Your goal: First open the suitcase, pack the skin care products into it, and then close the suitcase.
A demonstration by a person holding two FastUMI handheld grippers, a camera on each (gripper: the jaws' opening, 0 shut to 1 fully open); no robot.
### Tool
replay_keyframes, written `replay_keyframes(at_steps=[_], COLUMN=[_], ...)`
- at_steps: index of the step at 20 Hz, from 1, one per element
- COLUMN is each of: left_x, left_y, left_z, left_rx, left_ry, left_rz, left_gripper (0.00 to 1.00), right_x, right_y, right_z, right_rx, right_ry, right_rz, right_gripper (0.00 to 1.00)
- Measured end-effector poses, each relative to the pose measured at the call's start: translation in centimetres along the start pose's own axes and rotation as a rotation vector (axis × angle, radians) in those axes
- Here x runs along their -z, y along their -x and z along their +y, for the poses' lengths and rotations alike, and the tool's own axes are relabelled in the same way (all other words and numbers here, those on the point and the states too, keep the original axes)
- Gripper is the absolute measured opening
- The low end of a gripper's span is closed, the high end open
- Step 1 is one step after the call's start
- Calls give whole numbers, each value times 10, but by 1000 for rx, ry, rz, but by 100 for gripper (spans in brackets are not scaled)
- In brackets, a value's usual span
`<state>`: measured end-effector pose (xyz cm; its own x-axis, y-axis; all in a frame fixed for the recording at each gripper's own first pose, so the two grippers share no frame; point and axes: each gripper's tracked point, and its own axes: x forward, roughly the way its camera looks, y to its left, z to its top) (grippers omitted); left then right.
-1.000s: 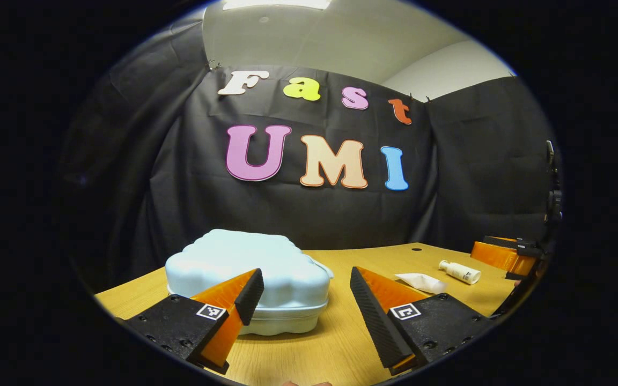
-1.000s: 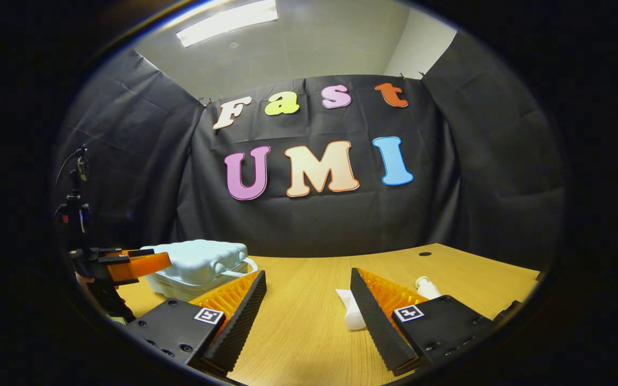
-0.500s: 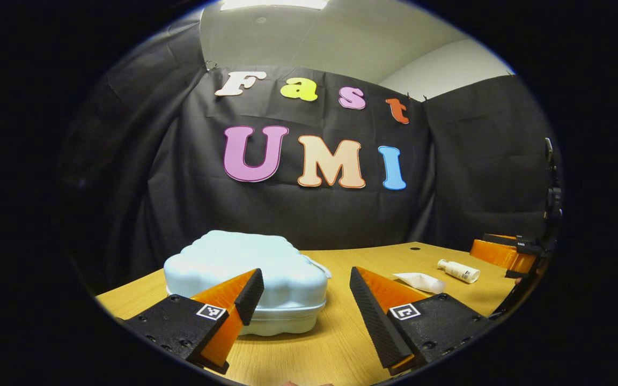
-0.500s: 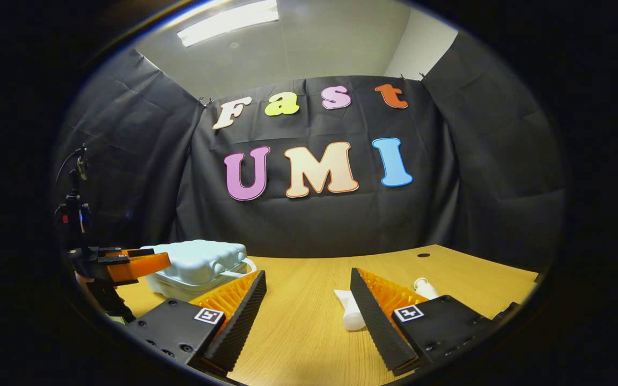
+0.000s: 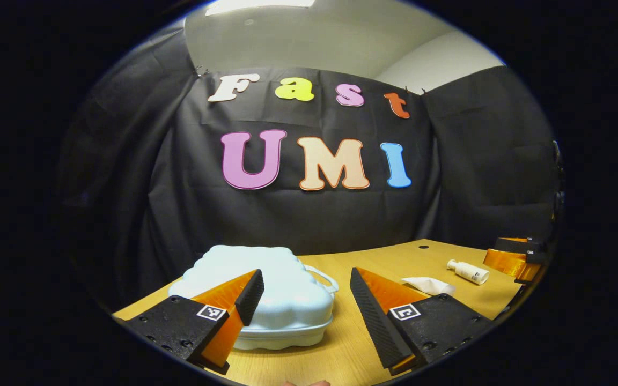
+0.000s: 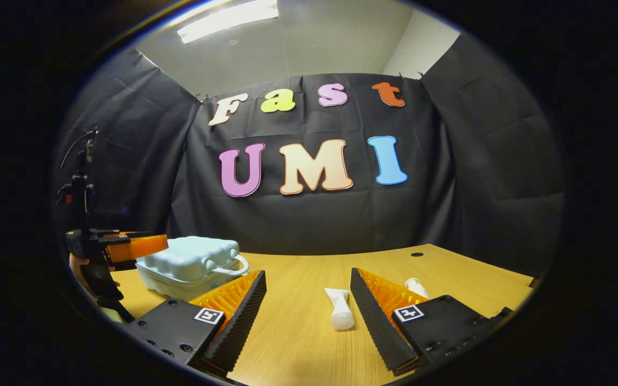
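1. The pale blue, cloud-shaped hard-shell suitcase [image 5: 266,300] lay closed on the wooden table [image 5: 341,343], the left hand-held gripper [image 5: 303,295] gaping, empty, just before it, apparently to open it.
2. Further right, a white squeeze tube [image 6: 338,311] and small white bottle [image 6: 415,286] waited unpacked beyond the spread, empty right hand-held gripper [image 6: 306,300].

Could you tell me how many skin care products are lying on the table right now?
2: a white tube on the table, and a white bottle beyond it.
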<state>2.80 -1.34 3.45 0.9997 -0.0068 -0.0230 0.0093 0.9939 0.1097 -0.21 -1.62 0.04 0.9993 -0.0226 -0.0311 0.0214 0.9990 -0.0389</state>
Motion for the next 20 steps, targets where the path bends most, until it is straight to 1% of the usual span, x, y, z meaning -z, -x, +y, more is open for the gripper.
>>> replay_keyframes(at_steps=[1, 4, 7, 9, 13, 15, 20], left_x=[-6, -16, -9, 0, 21, 39, 82], left_y=[-6, -33, -66, -88, -128, -138, -151], left_z=[-4, -25, -39, -47, -62, -73, -76], left_rx=[15, 86, 146, 169, 190, 218, 207], left_ry=[-11, -10, -12, 4, 46, 68, 39], left_rz=[4, 47, 151, 238, 406, 491, 681], left_gripper=[93, 94, 95, 96, 96, 97, 98], right_x=[0, 2, 1, 0, 2, 3, 2], right_y=[0, 2, 3, 3, 3, 4, 6], right_z=[-3, -13, -21, -27, -34, -39, -48], right_rx=[5, 22, 32, 41, 46, 54, 65], right_ry=[1, -2, 0, 10, 12, 8, -5], right_rz=[5, 18, 24, 26, 38, 44, 51], right_gripper=[99, 99, 99, 99, 99, 99, 99])
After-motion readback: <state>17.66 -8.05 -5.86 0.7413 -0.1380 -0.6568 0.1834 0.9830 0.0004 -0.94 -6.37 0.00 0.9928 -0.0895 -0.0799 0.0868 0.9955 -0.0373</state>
